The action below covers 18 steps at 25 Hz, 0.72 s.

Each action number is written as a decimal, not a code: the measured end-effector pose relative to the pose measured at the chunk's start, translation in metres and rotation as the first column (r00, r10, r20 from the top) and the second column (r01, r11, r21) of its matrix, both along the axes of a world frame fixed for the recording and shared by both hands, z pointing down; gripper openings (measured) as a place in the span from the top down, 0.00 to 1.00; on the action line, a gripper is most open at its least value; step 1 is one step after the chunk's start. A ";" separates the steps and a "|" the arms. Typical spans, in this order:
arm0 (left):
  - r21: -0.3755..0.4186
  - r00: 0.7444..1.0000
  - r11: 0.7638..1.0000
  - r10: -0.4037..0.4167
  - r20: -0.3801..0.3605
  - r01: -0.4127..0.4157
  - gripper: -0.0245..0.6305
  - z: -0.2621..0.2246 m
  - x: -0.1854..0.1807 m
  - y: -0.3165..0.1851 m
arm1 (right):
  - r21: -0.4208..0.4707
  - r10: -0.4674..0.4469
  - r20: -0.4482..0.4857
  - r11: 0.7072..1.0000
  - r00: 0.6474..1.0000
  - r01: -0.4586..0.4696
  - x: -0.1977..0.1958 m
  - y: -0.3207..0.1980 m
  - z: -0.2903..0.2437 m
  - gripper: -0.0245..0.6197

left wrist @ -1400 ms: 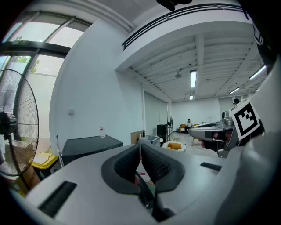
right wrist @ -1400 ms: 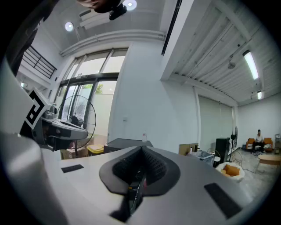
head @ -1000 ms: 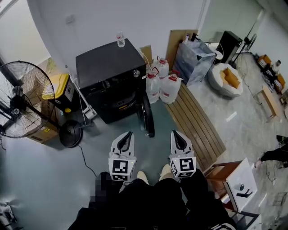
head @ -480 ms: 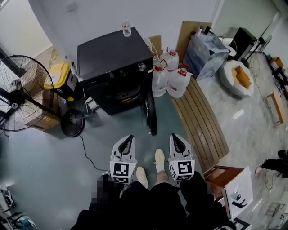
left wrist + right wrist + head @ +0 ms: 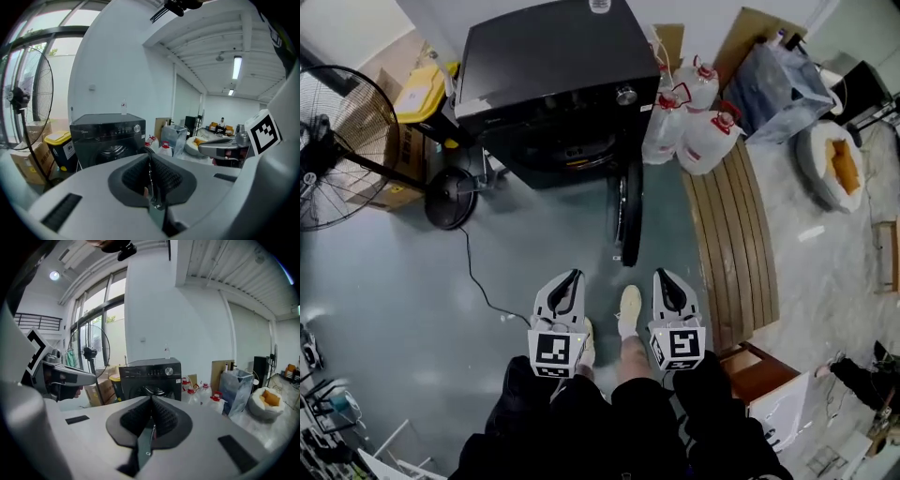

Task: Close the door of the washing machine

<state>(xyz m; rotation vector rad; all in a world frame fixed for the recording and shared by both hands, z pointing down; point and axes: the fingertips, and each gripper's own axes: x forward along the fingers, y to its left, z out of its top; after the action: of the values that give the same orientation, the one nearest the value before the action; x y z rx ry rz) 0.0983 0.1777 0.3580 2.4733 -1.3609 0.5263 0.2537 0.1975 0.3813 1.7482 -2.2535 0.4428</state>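
The left gripper (image 5: 571, 277) and right gripper (image 5: 662, 276) (2 side by side) have jaws pressed together, holding nothing. The washing machine (image 5: 546, 70) stands far ahead, its door (image 5: 630, 214) swung open toward them.

A fan (image 5: 342, 141) stands left of the washing machine (image 5: 548, 66). Jugs (image 5: 703, 141) stand right of it. Its door (image 5: 630, 211) juts out in front.

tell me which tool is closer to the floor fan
Left. The left tool is below and right of the floor fan; the right tool sits farther right.
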 end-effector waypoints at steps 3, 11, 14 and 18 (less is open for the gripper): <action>-0.034 0.999 0.999 -0.042 -0.006 0.042 0.91 0.035 0.000 -0.013 | -0.040 -0.045 -0.002 0.998 0.999 0.045 -0.002 -0.014 0.039 0.94; -0.093 0.993 0.988 -0.121 0.005 0.121 0.91 0.119 -0.009 -0.039 | -0.136 -0.090 0.012 0.986 0.996 0.091 -0.006 -0.042 0.131 0.94; -0.142 0.991 0.981 -0.132 0.020 0.134 0.91 0.149 -0.012 -0.042 | -0.175 -0.080 0.036 0.981 0.996 0.085 -0.006 -0.047 0.163 0.94; -0.170 0.991 0.976 -0.133 0.025 0.135 0.91 0.181 -0.011 -0.047 | -0.226 -0.069 0.046 0.971 0.997 0.078 -0.006 -0.052 0.202 0.94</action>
<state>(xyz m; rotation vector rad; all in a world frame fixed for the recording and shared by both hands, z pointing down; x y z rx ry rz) 0.0874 0.1312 0.5392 2.2277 -1.4126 0.6027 0.2474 0.1455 0.5829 1.5494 -2.1848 0.6936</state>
